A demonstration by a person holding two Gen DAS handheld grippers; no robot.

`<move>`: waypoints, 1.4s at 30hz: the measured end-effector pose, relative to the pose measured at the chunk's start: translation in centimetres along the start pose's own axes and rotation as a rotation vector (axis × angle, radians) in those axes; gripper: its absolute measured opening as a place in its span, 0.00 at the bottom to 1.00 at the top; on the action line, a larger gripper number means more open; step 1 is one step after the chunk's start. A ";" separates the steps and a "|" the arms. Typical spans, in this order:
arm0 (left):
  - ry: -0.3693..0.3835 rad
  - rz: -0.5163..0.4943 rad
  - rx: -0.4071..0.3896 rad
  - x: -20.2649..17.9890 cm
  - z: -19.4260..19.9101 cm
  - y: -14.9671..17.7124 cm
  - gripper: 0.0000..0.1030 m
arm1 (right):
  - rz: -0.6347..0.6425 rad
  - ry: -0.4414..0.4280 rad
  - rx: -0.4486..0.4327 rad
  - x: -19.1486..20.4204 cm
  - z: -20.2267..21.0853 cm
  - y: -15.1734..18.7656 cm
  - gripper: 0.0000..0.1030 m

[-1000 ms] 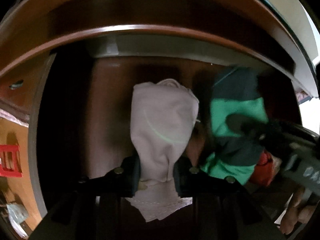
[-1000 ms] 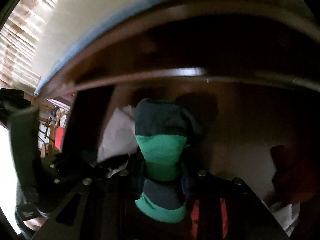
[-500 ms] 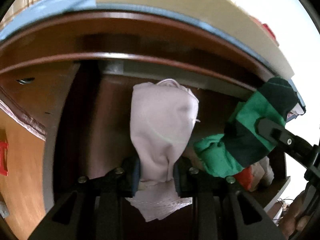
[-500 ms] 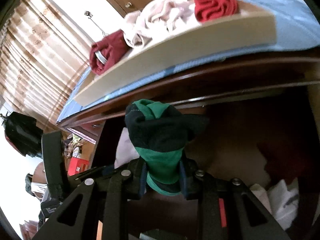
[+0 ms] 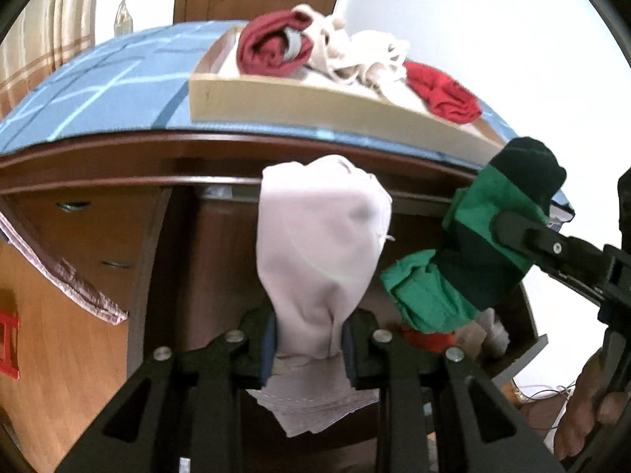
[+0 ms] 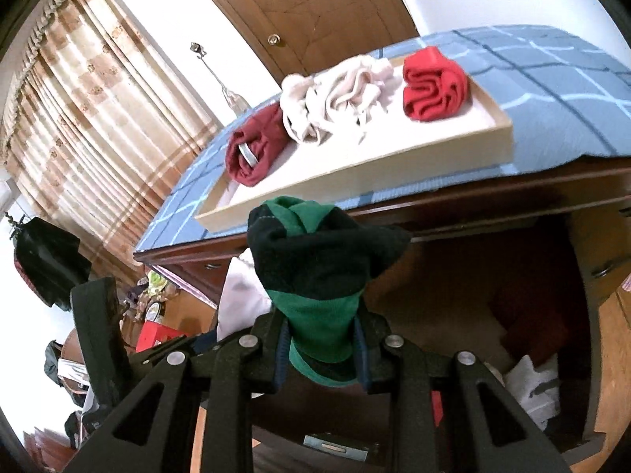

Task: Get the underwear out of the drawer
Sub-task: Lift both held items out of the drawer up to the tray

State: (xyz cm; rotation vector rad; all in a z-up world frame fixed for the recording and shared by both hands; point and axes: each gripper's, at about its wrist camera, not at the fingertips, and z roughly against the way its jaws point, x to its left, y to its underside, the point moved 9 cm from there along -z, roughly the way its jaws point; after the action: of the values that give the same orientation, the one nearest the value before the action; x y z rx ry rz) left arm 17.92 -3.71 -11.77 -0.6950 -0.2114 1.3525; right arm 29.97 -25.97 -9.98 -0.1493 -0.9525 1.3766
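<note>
We see the left gripper (image 5: pixel 308 345) clamped on pale pink underwear (image 5: pixel 321 244) and the right gripper (image 6: pixel 321 349) clamped on green-and-black underwear (image 6: pixel 315 272), both above the open drawer (image 6: pixel 493 307).

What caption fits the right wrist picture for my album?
Right gripper lifts green-and-black underwear toward a tray of rolled clothes.

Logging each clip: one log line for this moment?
left tongs: shut on pale underwear | right tongs: shut on green underwear | drawer: open
</note>
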 end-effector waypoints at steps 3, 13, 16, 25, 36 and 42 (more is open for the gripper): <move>0.013 -0.010 -0.027 -0.8 1.7 -0.9 0.25 | 0.001 -0.002 -0.015 0.1 0.9 -0.2 0.28; 0.018 -0.022 -0.097 -1.6 4.7 -2.4 0.25 | 0.031 -0.022 -0.065 1.6 3.1 -1.1 0.28; 0.013 -0.030 -0.117 -1.9 5.2 -2.9 0.25 | 0.036 -0.026 -0.072 1.9 3.4 -1.3 0.28; 0.003 -0.056 -0.210 -2.0 8.0 -5.8 0.25 | 0.073 -0.028 -0.120 3.1 5.0 -3.8 0.28; -0.023 -0.074 -0.301 -1.9 9.4 -10.8 0.25 | 0.163 -0.016 -0.197 6.3 5.9 -8.9 0.28; -0.063 -0.087 -0.325 -1.6 8.3 -13.6 0.25 | 0.181 0.014 -0.184 6.4 4.5 -10.7 0.28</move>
State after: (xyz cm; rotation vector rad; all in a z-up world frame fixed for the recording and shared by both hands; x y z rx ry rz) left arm 24.40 -3.14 2.83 -0.9038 -0.5143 1.2696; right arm 34.57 -24.97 2.37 -0.3920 -1.0741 1.4495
